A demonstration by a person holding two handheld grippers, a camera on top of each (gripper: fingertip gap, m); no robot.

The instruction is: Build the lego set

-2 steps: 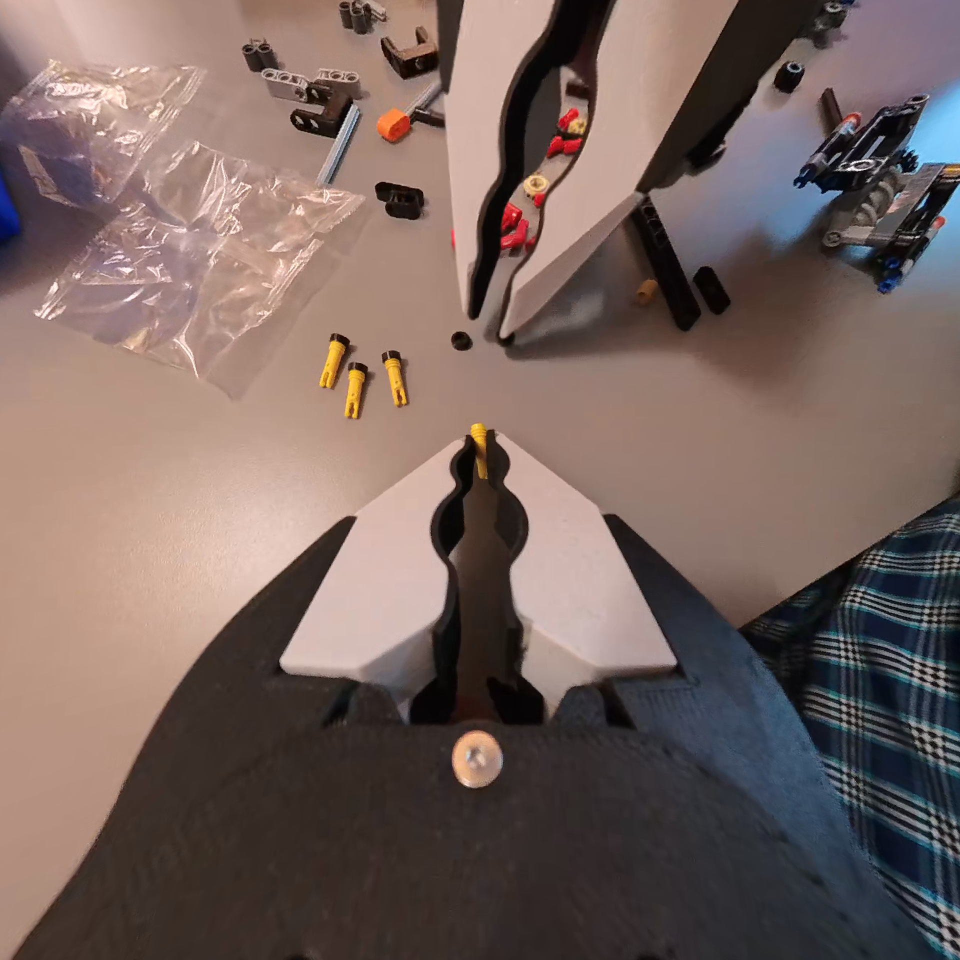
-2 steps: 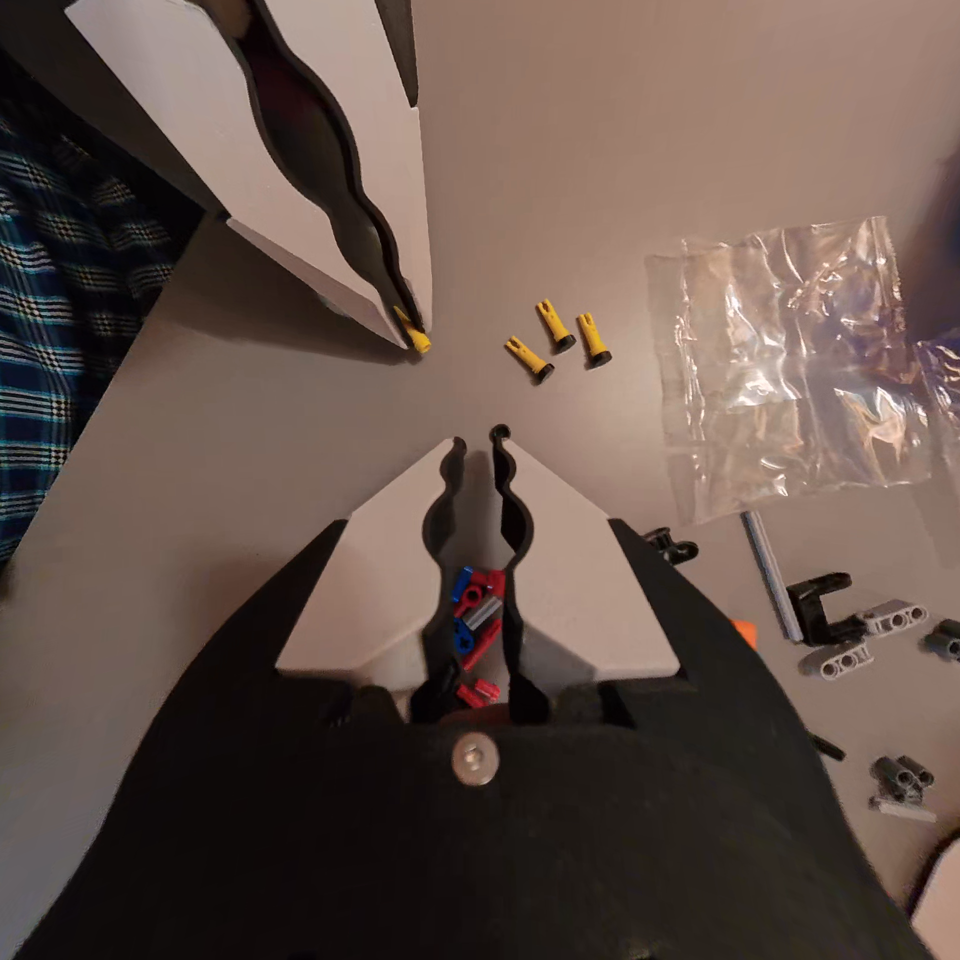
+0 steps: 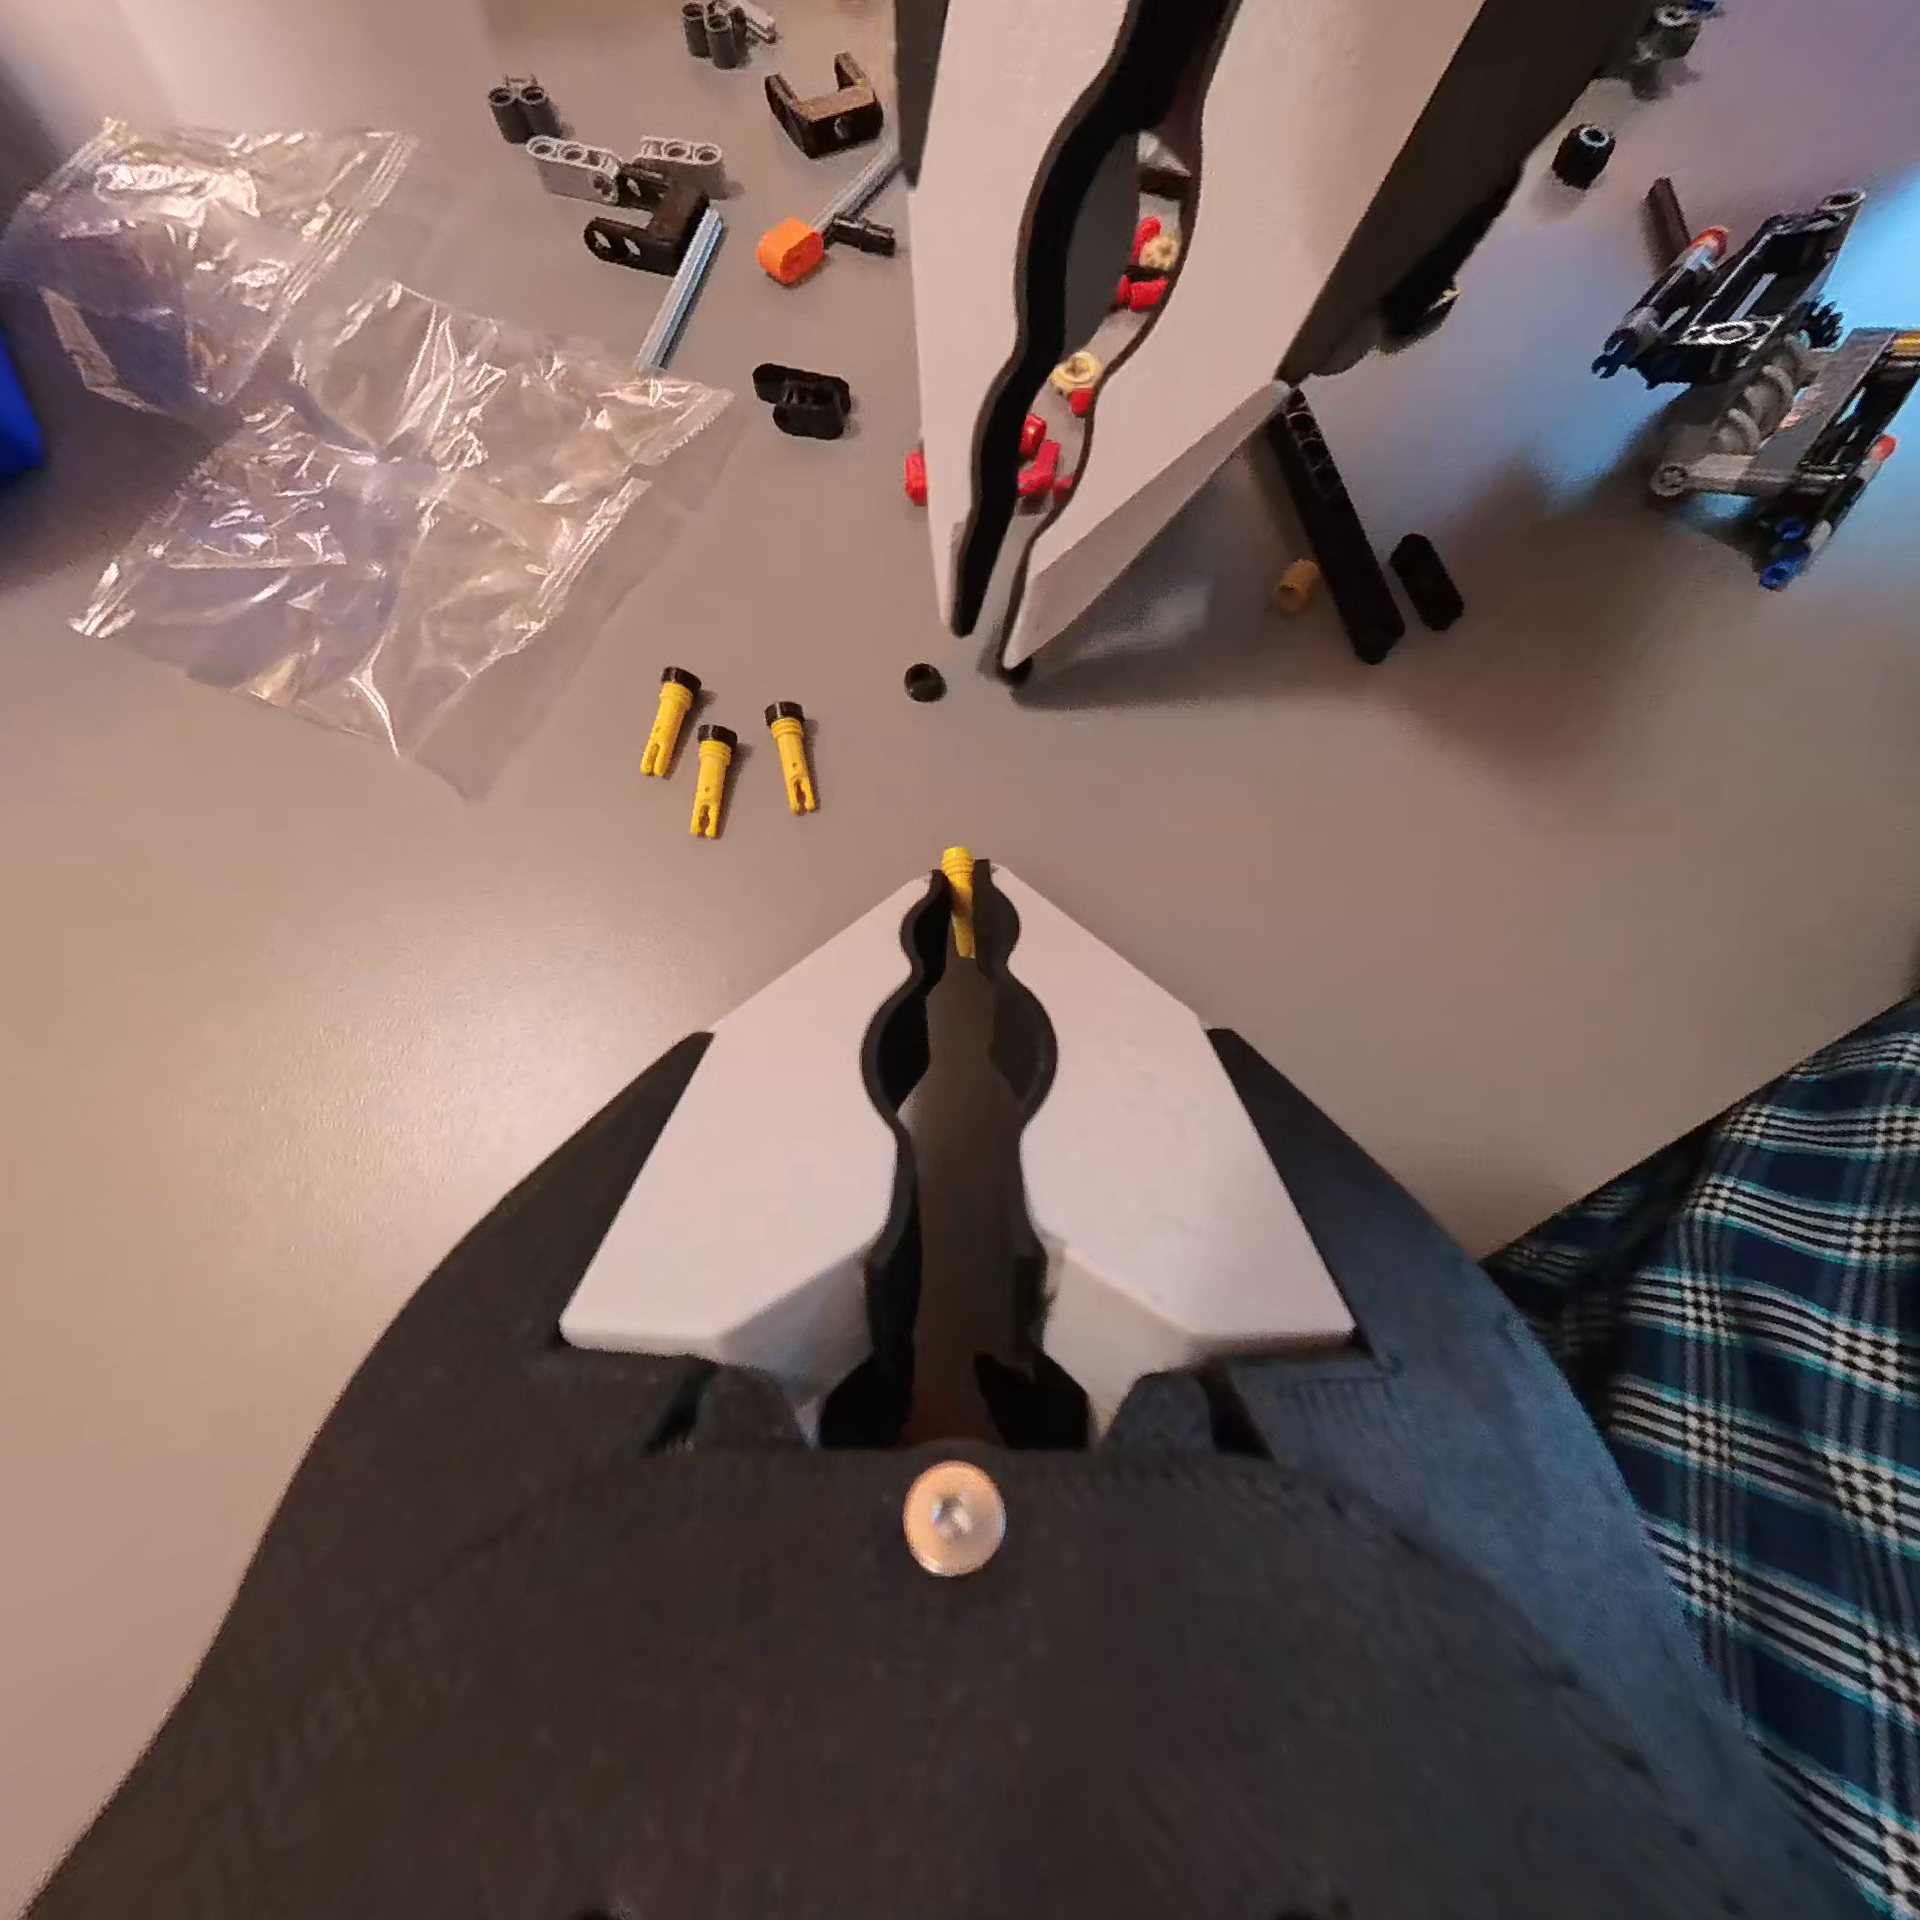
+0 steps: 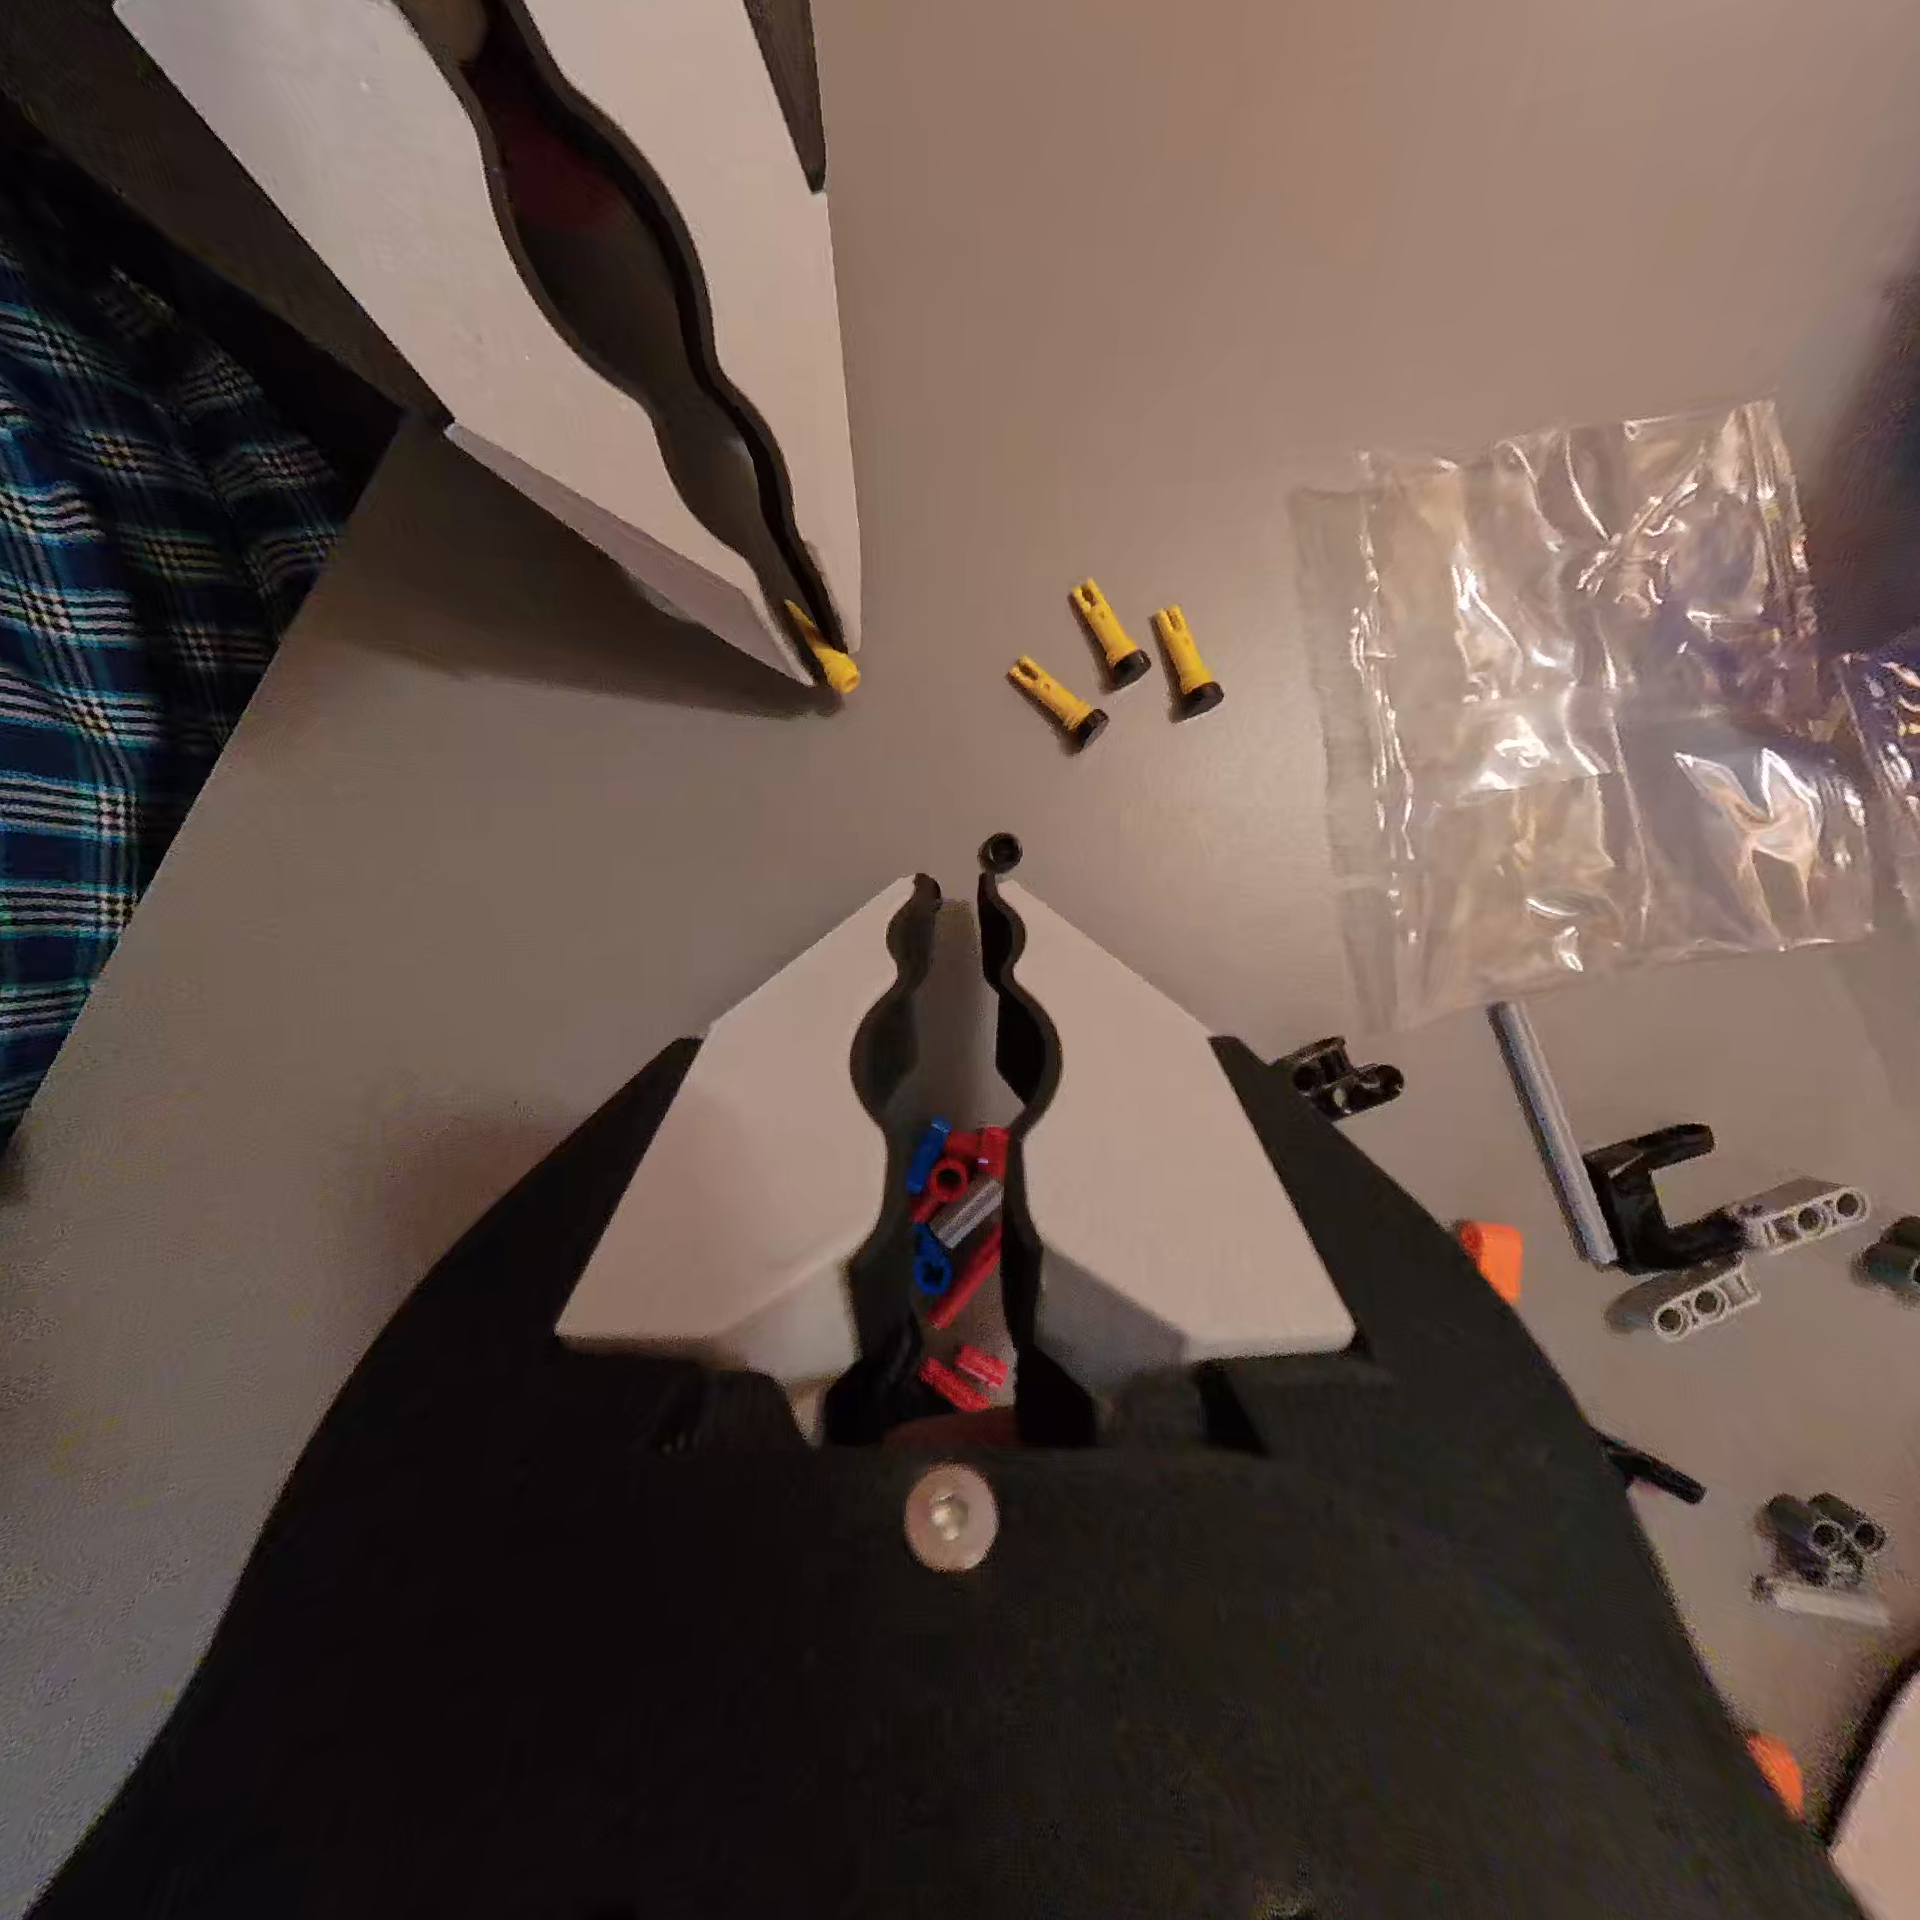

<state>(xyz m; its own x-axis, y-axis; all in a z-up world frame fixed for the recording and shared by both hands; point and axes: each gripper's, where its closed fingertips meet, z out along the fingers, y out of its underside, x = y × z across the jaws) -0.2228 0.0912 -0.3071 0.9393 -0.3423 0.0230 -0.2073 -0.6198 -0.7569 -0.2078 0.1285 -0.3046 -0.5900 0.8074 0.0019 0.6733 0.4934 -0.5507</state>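
Note:
My left gripper is shut on a yellow pin, held just above the grey table; it also shows at the upper left of the right wrist view. My right gripper is open by a narrow gap and empty, tips down near the table. It shows from the front in the left wrist view. A small black bush lies just beyond its right fingertip. Three yellow pins with black caps lie side by side between both grippers and the bags.
Clear plastic bags lie at the left. Loose black and grey parts, an orange piece and a black beam lie behind. A part-built assembly stands far right. Small red and blue parts lie under my right gripper. Plaid cloth is at the table edge. The grippers' ends are close to 5 cm from one another.
My right gripper has drawn back slightly, so the small black bush now shows clear of its fingertips. The left gripper holds the yellow pin as before.

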